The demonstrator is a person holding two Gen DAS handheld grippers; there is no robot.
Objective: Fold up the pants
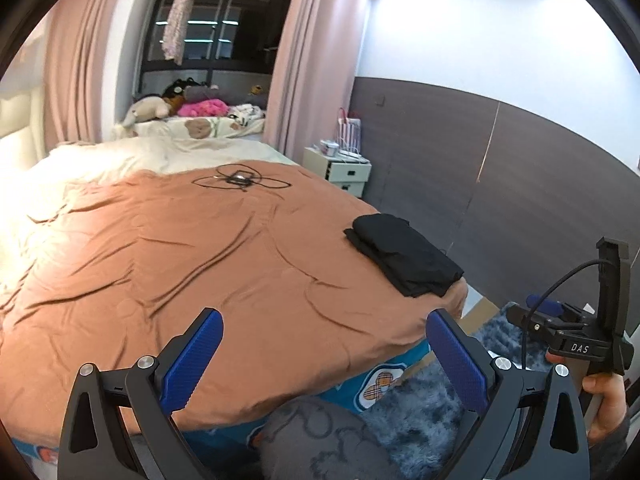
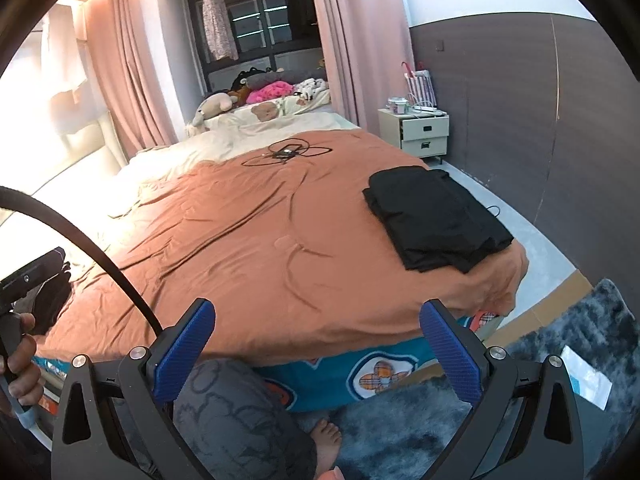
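- Filling most of the room, the bed (image 2: 240,248) wears a wrinkled orange cover (image 1: 180,248), with cream bedding and stuffed toys (image 2: 248,94) piled at its far end by the dark window.
- Lying at the bed's near right corner, the black pants (image 2: 432,216) sit as a flat, folded stack, their edge close to where the cover drops over the side.
- Below that corner, a shaggy blue-grey rug (image 2: 540,360) covers the floor, and a bare foot (image 2: 326,440) rests on it.
- Low in front of the bed edge, the left gripper (image 1: 324,356) hangs with its blue fingers spread wide, holding nothing.
- Likewise, the right gripper (image 2: 316,348) is held clear of the pants, fingers wide apart and empty.
- Out on the middle of the cover, a small black device (image 1: 240,178) lies amid looped cable.
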